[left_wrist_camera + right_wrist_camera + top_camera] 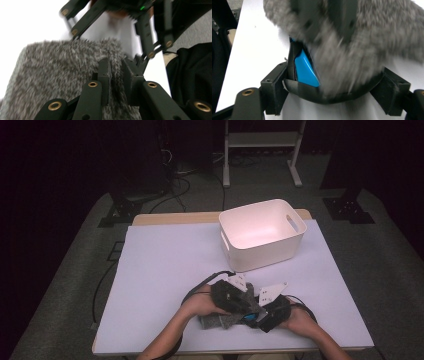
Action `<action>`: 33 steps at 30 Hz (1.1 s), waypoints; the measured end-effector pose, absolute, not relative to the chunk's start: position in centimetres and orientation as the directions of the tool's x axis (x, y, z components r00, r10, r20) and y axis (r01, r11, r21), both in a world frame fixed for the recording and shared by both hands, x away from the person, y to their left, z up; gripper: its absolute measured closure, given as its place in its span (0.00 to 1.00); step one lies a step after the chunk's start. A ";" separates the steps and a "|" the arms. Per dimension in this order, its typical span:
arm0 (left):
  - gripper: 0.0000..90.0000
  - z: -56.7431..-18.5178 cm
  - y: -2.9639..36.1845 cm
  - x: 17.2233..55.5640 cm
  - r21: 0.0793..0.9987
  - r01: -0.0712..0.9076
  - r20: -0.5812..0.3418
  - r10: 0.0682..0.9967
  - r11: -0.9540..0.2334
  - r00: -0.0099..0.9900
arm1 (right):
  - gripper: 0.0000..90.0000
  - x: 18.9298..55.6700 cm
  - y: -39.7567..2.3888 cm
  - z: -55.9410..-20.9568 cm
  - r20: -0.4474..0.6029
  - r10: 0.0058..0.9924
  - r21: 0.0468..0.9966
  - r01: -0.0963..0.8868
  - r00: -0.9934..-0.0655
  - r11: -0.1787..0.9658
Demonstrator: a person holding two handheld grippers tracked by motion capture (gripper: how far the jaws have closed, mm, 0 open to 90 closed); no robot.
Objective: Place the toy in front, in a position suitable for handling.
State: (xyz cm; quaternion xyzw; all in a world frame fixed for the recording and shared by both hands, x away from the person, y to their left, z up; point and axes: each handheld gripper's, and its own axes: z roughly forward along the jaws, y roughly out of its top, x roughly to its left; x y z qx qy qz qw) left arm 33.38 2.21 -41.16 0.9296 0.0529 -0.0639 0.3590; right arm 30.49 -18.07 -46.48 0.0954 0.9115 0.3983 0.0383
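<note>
Left hand-held gripper (239, 301) sits at the near edge of the worktop (165, 270), jaws nearly closed and pinching a fold of fuzzy grey knit fabric (62, 75); in the left gripper view the fabric pokes up between the two black pads, which press on it from both sides. Right hand-held gripper (257, 312) is just beside the left one, almost touching it, and the two face each other. In the right gripper view its jaws stand apart around a black flexible piece with a bright blue inner face (305, 68), bowed between them, with the grey fabric hanging into the same gap from above; blurred, so cannot tell whether the pads actually press on anything. Fabric lies under and between both grippers, part bunched on the worktop just left of and below the left gripper's body in the high view (217, 321). White plastic bin (262, 234) with handle cut-outs stands well beyond both grippers, toward the far right of the worktop, apart from them.
</note>
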 end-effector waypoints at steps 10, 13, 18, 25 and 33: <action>0.86 -41.3 -0.2 32.5 0.665 0.095 -0.161 -0.019 -0.741 0.987 | 0.24 30.4 -18.0 -46.5 0.014 0.210 0.734 0.153 -0.978 0.662; 0.86 -41.2 0.0 32.4 0.649 0.082 -0.140 -0.013 -0.757 0.990 | 0.24 30.4 -18.1 -46.5 0.014 0.207 0.734 0.151 -0.978 0.662; 0.87 -40.9 2.8 32.4 0.647 0.117 -0.139 0.035 -0.753 0.990 | 0.24 30.5 -18.1 -46.5 0.006 0.205 0.733 0.144 -0.979 0.664; 0.86 -40.9 7.4 32.1 0.608 0.170 -0.116 0.125 -0.776 0.985 | 0.24 30.5 -18.1 -46.5 0.006 0.205 0.732 0.144 -0.979 0.665; 0.85 -41.5 7.7 31.7 0.625 0.187 -0.134 0.132 -0.758 0.982 | 0.21 30.4 -17.6 -46.0 0.013 0.220 0.699 0.166 -0.975 0.696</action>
